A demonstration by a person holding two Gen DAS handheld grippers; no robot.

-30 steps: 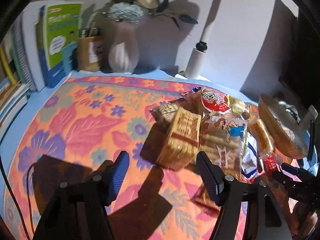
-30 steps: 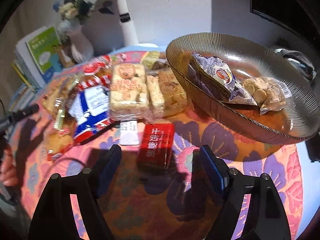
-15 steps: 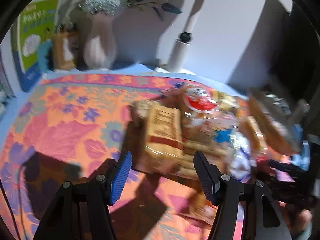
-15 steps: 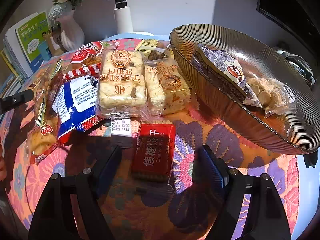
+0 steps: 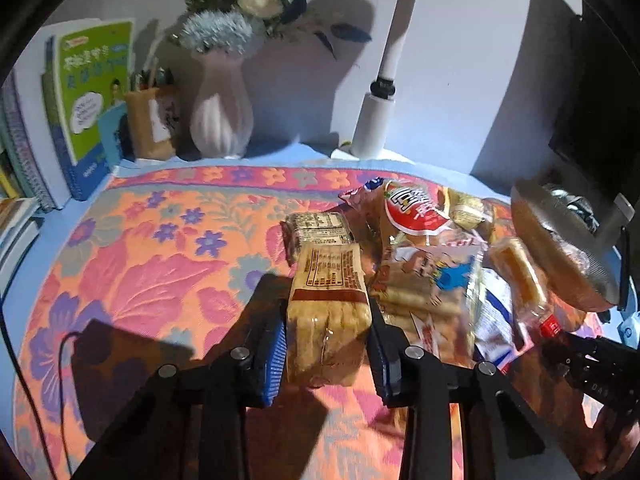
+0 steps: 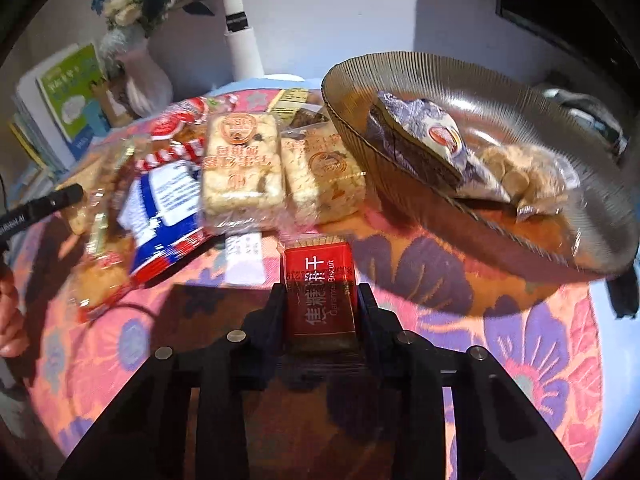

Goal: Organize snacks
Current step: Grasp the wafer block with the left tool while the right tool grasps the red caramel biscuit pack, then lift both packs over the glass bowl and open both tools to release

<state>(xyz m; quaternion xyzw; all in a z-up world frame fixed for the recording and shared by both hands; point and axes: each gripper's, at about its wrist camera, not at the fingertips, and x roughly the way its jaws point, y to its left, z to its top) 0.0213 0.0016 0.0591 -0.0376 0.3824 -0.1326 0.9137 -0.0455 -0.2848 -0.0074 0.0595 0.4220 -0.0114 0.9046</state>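
On the floral cloth, my left gripper is shut on a tan pack of crackers, its blue pads pressing both sides at the left end of the snack pile. In the right wrist view the jaws of my right gripper are closing on a red caramel biscuit pack, and their fingers touch its sides. Behind it lie two rice-cake packs and a blue-and-white packet. The ribbed glass bowl at the right holds a purple packet and a bag of round cookies.
At the back stand a pale vase with flowers, a brown pen holder, upright books and a white lamp post. A black cable runs down the left edge. A person's hand shows at the left.
Both grippers went from open to closed. The left one moved forward around the cracker pack and gripped it. The right one closed on the red biscuit pack.
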